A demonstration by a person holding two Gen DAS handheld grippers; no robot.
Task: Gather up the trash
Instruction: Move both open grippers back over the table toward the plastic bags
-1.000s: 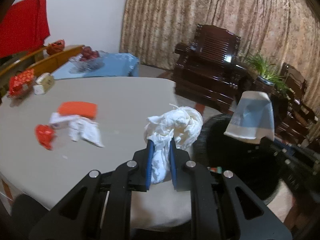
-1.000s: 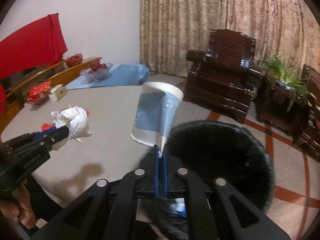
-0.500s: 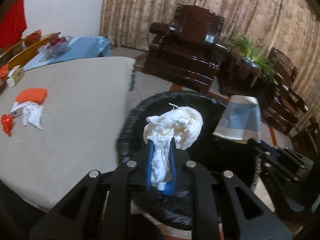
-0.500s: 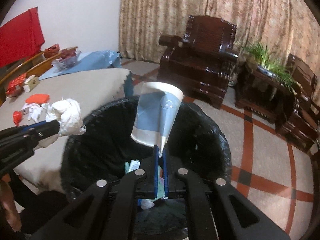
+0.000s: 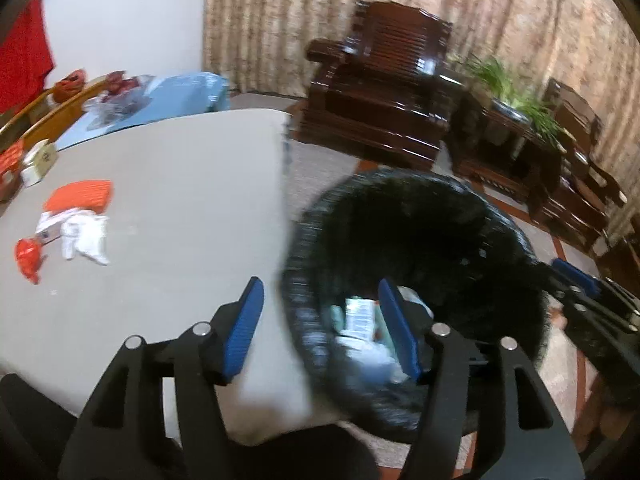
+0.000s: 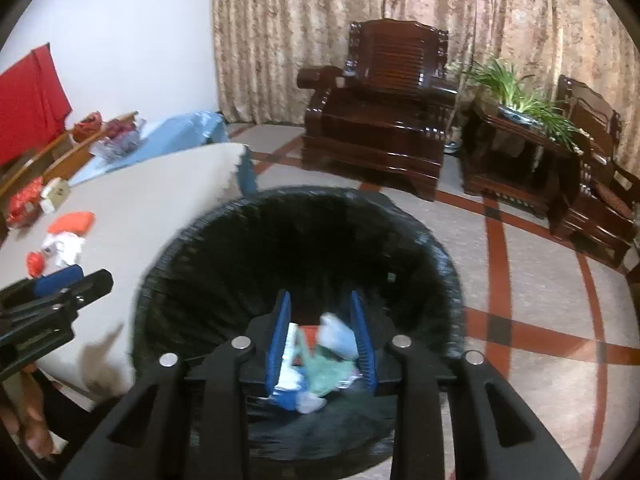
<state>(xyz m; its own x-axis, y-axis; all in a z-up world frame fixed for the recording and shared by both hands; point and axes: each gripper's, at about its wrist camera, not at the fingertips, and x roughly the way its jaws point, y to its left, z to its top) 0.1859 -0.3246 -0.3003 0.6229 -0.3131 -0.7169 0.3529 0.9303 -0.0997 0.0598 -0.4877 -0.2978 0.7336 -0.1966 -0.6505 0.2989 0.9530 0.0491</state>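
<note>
A black-lined trash bin (image 6: 304, 248) stands on the floor beside the table; it also shows in the left wrist view (image 5: 420, 232). Trash lies at its bottom (image 6: 320, 356). My right gripper (image 6: 322, 308) is open and empty above the bin's near side. My left gripper (image 5: 320, 292) is wide open and empty, straddling the table edge and the bin's rim. On the table (image 5: 180, 184) lie an orange packet (image 5: 80, 194), crumpled white paper (image 5: 86, 236) and a red wrapper (image 5: 28, 258).
A dark wooden armchair (image 6: 380, 108) and a side table with a green plant (image 6: 516, 100) stand beyond the bin before the curtains. A blue cloth with a bowl (image 5: 120, 96) and small boxes (image 5: 38, 160) lie at the table's far left.
Both grippers opened. The white tissue wad left my left gripper and the paper cup left my right gripper; both are gone from the fingers. The left gripper swung back toward the table.
</note>
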